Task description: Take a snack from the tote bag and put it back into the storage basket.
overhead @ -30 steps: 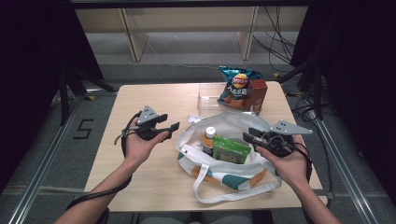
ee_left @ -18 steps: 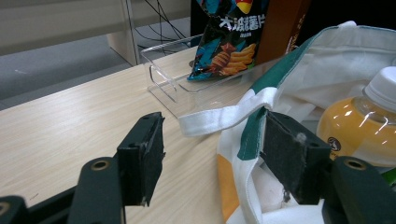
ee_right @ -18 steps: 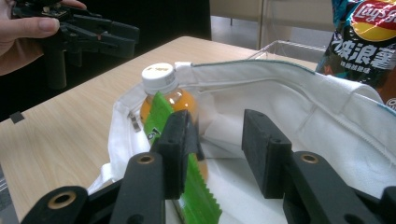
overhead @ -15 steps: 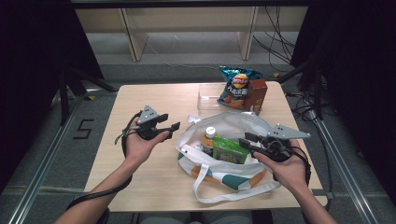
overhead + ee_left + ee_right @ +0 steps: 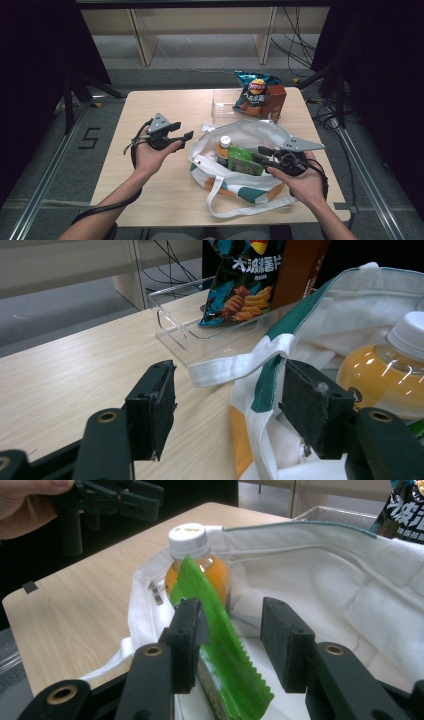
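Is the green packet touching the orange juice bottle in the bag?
Touching. In the right gripper view, the green packet's top corner rests against the front of the orange bottle, with no gap between them, inside the white bag.

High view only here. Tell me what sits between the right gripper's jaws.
Observer: The green packet, upright in the white bag. The jaws of the right gripper have just been opening; one pad is beside the packet, the other clear of it.
Operator: Describe what stands behind it.
Observer: An orange drink bottle with a white cap, directly behind the packet.
Operator: Now report the left gripper.
Observer: The left gripper is open, with the bag's green-trimmed rim between its pads, unpinched.
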Available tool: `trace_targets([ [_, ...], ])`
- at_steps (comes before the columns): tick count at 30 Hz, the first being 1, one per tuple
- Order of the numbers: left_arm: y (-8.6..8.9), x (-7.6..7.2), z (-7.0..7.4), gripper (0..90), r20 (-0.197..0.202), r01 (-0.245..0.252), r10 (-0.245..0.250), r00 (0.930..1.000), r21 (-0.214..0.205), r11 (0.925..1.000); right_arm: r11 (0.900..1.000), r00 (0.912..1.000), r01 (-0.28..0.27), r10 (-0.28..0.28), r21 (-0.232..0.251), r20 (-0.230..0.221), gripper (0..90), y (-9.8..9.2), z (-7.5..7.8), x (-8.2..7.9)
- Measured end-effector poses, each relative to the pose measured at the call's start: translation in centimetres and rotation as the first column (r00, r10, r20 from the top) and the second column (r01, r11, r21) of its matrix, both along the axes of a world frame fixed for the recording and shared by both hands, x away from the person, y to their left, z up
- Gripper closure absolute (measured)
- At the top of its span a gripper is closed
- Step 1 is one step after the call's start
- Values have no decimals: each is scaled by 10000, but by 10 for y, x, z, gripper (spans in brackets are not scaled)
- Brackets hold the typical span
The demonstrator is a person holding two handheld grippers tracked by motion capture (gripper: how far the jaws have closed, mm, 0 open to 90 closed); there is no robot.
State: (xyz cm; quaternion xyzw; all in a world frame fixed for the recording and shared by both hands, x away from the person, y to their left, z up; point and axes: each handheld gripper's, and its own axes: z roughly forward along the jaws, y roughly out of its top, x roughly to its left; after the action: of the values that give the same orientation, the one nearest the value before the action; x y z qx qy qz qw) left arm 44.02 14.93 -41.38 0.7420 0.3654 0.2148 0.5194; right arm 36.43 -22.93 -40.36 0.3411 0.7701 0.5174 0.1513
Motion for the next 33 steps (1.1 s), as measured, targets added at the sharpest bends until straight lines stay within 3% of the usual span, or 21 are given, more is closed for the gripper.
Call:
trace_targets([
  [2, 0, 0, 0, 377, 8, -5, 5, 10000, -1, 10000, 9999, 10000, 40, -39, -148, 14, 606, -1, 0, 0],
  [4, 0, 0, 0, 376, 11, -7, 7, 10000, -2, 10000, 9999, 9993, 0, 6, 168, -378, 606, 2, -1, -2],
  [5, 1, 0, 0, 377, 11, -5, 5, 10000, -5, 10000, 9999, 10000, -43, 43, -158, 24, 607, 1, -2, 0],
  [6, 1, 0, 0, 376, 12, -5, 5, 10000, -1, 10000, 9994, 10000, -48, 50, -336, 40, 607, 0, -2, 0],
  [9, 1, 0, 0, 377, 17, 0, 0, 10000, 16, 10000, 9998, 9995, -22, 15, -216, -329, 613, 4, -7, -1],
  [11, 1, 0, 1, 377, 30, 0, 0, 10000, 15, 10000, 9992, 9986, -99, 79, -386, -514, 631, 3, -8, -1],
  [14, 1, 0, 1, 376, 50, -8, 8, 10000, 16, 10000, 9991, 9988, -187, 170, -372, -460, 657, 3, -10, 1],
  [16, 1, 0, 1, 376, 42, -10, 10, 10000, 17, 10000, 9976, 9994, -268, 253, -644, -252, 676, 1, -10, 3],
  [23, 1, 0, 1, 377, 48, -5, 5, 10000, 34, 10000, 9968, 9993, -304, 288, -746, -226, 787, 2, -13, 3],
  [26, 1, 0, 0, 377, 44, -3, 3, 10000, 39, 10000, 9955, 9978, -408, 361, -860, -549, 835, 1, -12, 1],
  [32, 1, 0, 1, 377, 74, -3, 3, 10000, 31, 10000, 9952, 9993, -377, 376, -904, -22, 900, 1, -12, 2],
  [33, 1, 0, 1, 377, 73, 0, 0, 10000, 27, 10000, 9935, 9987, -505, 493, -1024, -144, 900, 0, -10, 1],
])
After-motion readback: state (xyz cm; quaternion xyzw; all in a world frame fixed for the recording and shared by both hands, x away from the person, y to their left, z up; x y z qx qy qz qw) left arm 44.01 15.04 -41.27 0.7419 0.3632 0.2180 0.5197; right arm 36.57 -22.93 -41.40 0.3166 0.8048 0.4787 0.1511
